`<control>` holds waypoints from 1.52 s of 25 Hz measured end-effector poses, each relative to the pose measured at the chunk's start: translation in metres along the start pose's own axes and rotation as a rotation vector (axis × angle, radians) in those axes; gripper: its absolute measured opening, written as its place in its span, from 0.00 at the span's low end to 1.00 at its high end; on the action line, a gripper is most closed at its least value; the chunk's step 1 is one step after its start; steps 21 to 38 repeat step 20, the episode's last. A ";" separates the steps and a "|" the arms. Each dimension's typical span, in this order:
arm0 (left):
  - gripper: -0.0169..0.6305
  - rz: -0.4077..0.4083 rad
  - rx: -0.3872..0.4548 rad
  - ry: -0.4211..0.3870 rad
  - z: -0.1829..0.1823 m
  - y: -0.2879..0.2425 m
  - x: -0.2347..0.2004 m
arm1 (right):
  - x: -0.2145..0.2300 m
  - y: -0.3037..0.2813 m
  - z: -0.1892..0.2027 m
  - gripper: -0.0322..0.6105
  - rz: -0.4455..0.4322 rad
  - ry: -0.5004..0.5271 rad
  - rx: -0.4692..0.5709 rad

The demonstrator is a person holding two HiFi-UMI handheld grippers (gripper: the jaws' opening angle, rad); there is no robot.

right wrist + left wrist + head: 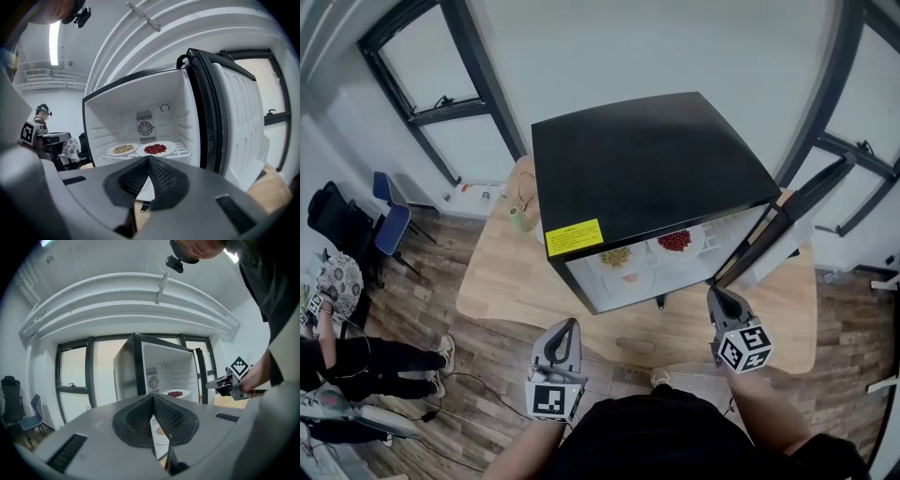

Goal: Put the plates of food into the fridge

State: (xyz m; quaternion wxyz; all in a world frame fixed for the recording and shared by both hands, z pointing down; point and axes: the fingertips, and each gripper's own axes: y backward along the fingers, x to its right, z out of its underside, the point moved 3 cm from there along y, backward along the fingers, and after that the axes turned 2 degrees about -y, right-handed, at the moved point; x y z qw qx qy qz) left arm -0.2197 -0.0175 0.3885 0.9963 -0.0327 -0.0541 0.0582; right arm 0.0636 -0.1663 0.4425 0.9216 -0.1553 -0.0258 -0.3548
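A black mini fridge (647,164) stands on the wooden table (502,281) with its door (773,230) swung open to the right. On its upper shelf sit a white plate of yellowish food (123,149) and a white plate of red food (156,149). Lower down lies a third plate with an orange piece (630,277). My right gripper (714,295) hovers in front of the open fridge near the door, shut with nothing between its jaws. My left gripper (566,328) is held lower left of the fridge front, shut and empty too.
A small green cup (519,220) stands on the table left of the fridge. Blue chairs (389,225) and a person (356,356) are on the wooden floor at far left. Windows line the back wall.
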 end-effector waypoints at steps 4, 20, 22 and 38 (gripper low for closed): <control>0.03 -0.023 0.009 -0.006 -0.004 0.001 -0.006 | -0.001 -0.005 -0.005 0.09 -0.005 0.009 0.016; 0.03 -0.049 0.008 -0.030 -0.014 0.004 -0.017 | -0.009 -0.013 -0.021 0.09 -0.012 0.031 0.054; 0.03 -0.049 0.008 -0.030 -0.014 0.004 -0.017 | -0.009 -0.013 -0.021 0.09 -0.012 0.031 0.054; 0.03 -0.049 0.008 -0.030 -0.014 0.004 -0.017 | -0.009 -0.013 -0.021 0.09 -0.012 0.031 0.054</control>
